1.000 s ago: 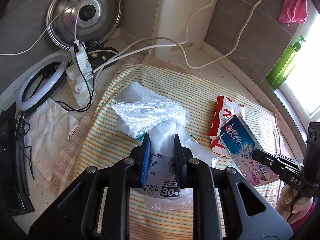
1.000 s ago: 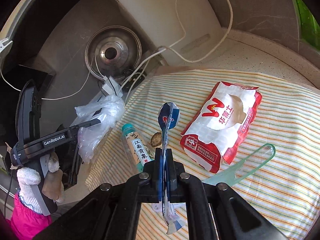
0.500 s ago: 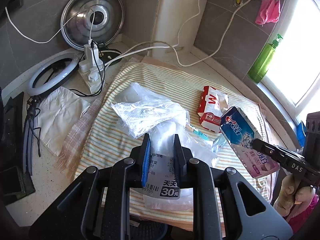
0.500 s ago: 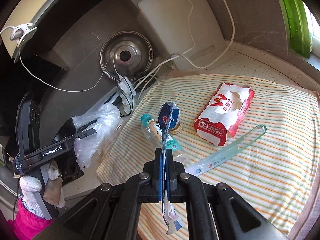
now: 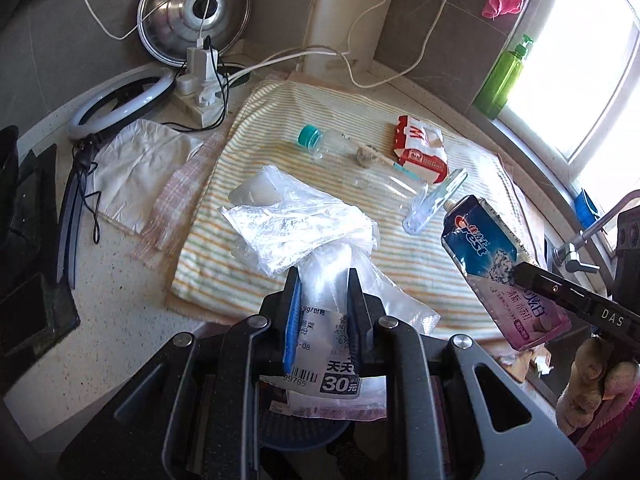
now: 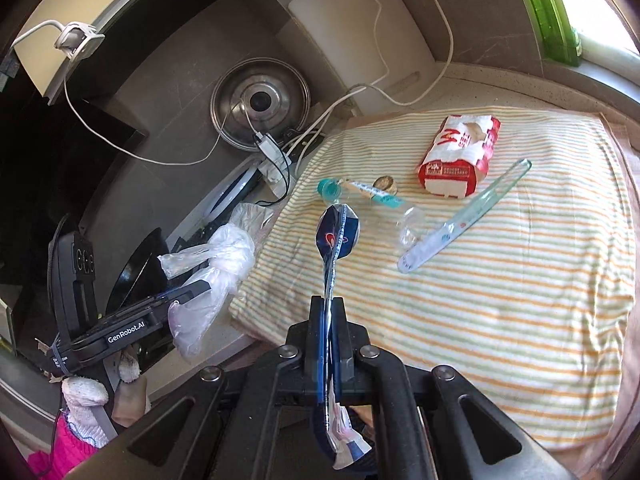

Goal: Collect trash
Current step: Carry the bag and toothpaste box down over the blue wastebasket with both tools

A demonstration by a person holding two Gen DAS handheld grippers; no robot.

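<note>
My left gripper (image 5: 322, 280) is shut on a crumpled clear plastic bag (image 5: 296, 228) with a price label, held above the front edge of the striped cloth (image 5: 420, 248). It also shows in the right wrist view (image 6: 216, 260). My right gripper (image 6: 329, 304) is shut on a flattened blue Crest toothpaste tube (image 6: 336, 232), also seen in the left wrist view (image 5: 492, 256). On the cloth (image 6: 500, 300) lie a clear bottle with a teal cap (image 6: 372, 200), a red and white wrapper pack (image 6: 460, 156), a clear plastic strip (image 6: 464, 220) and a small brown scrap (image 6: 385, 183).
A metal pot lid (image 5: 194, 14), a power strip with cables (image 5: 200, 92), a ring light (image 5: 120, 104) and a white cutting board (image 5: 344, 12) stand behind the cloth. A white sheet (image 5: 136, 164) lies left. A green soap bottle (image 5: 504, 76) is by the window.
Both grippers have pulled back and up from the cloth with their loads. The bottle, scrap and clear strip, earlier hidden behind the bag in the left view, now show.
</note>
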